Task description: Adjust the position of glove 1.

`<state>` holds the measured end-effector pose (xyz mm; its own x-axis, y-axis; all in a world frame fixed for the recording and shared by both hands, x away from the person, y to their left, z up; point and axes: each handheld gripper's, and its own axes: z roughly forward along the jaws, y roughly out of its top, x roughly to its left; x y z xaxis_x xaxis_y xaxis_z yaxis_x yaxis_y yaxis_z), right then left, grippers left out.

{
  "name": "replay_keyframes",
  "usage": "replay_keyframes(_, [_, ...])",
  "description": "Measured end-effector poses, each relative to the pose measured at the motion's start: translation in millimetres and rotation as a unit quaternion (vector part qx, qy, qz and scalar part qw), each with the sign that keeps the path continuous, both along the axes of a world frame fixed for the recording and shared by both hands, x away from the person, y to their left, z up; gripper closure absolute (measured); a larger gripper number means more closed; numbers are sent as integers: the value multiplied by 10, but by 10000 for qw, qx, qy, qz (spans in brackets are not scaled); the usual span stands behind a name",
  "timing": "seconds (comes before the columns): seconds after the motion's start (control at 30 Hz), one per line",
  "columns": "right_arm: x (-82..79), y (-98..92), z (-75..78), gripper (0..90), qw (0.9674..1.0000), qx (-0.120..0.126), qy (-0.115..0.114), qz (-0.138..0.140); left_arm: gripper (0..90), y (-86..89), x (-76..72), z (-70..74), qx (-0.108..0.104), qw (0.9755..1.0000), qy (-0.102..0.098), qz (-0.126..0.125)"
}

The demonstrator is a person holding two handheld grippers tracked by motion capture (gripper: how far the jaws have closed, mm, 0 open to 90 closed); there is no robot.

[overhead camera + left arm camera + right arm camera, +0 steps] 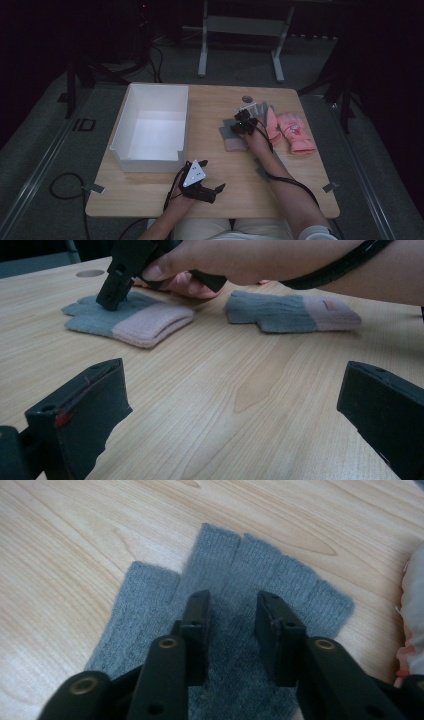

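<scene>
The desk (150,190) carries everything, and the work on it looks barely begun. At its left stands a white box (131,117), open at the top and with nothing inside that shows from above. My guess is that the gloves are meant to go into it, and none has got there yet.

All the gloves lie on the right half of the desk. Two pink gloves (295,131) rest side by side toward the far right edge, untouched. A second grey glove (292,313) with a pink cuff lies flat just beside them, also untouched. The grey glove (225,610) in hand lies nearer the middle, flat on the wood, fingers spread away from the person and its pink cuff toward the near side.

The right tongs (231,611) point down onto the palm of that glove. Their jaws stand partly closed with a narrow strip of grey knit between them, tips resting on the fabric; whether the pads already pinch it I cannot tell, and the glove is not lifted.

The left tongs (227,410) wait at the near edge of the desk, wide open, with bare wood between the jaws and nothing held.

So what is left is nearly all of it: gripping this glove, carrying it left to the box, then the other three.
</scene>
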<state>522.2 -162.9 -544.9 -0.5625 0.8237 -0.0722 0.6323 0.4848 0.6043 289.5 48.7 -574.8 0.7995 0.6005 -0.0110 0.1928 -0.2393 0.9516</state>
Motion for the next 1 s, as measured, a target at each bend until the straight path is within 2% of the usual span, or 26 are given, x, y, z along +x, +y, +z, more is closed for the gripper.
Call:
replay_keyframes(0.07, [-13, 31, -1, 774, 10000, -70, -42, -6, 0, -3, -1, 0, 6, 10000, -4, 7])
replay_keyframes(0.17, [-14, 64, 7, 839, 9998, -33, 46, -182, 0, -2, 5, 0, -13, 10000, 24, 6])
replay_keyframes(0.23, [-18, 73, 49, 850, 9993, 95, 235, -261, 0, 0, 7, 0, -25, 10000, 41, 5])
replay_keyframes(0.33, [-124, 77, 179, 854, 9990, 243, 229, -291, 0, -1, 3, 0, -11, 10000, 17, 16])
replay_keyframes(0.47, [-380, 57, 453, 859, 9977, 580, 23, -345, 0, -3, 0, 0, 10, 10000, -2, 18])
replay_keyframes(0.53, [-532, 63, 578, 860, 9976, 616, -120, -293, 0, -4, 1, 0, 9, 10000, 2, 22])
replay_keyframes(0.67, [-848, 30, 749, 863, 9954, 864, -229, -337, 0, -13, -4, 1, 38, 10000, -16, 26])
replay_keyframes(0.8, [-1163, -41, 845, 866, 9932, 1078, -254, -347, 0, -6, -4, 0, 19, 10000, -11, 40])
replay_keyframes(0.83, [-1242, -69, 860, 865, 9915, 1222, -247, -366, 0, -5, -3, 0, 9, 10000, -5, 50])
replay_keyframes(0.87, [-1319, -80, 872, 866, 9919, 1171, -313, -369, 0, -4, -3, 0, 13, 10000, -8, 52])
replay_keyframes(0.93, [-1456, -102, 871, 866, 9921, 1165, -305, -356, 0, -7, -8, 1, 36, 10000, -36, 46])
replay_keyframes(1.0, [-1507, -111, 854, 866, 9928, 1096, -336, -355, 0, -10, -11, 1, 47, 10000, -54, 43])
